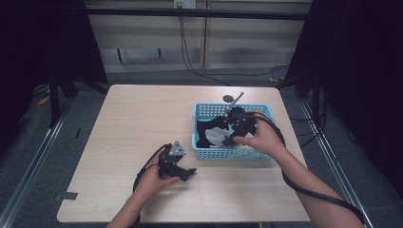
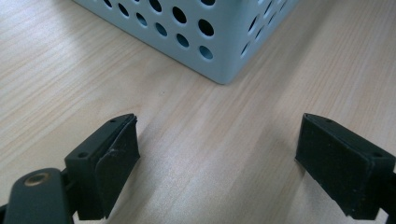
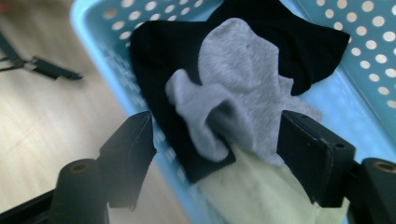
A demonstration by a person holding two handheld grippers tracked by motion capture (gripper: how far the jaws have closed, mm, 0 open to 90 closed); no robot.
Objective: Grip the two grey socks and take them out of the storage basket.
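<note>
While the right claw (image 3: 217, 154) hangs wide over the basket (image 1: 202, 111), the grey cloth (image 3: 238, 88) waits inside.
Judged best: lower onto its raised fold, close fully; left claw (image 2: 217, 158) rests wide on the bench (image 1: 142, 118).

Open tool (image 2: 217, 154) near basket corner (image 2: 223, 70)

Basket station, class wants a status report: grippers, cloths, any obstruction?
Left gripper open, empty, beside blue basket. Right gripper open over grey cloth. Black cloth underneath. No obstruction.
</note>
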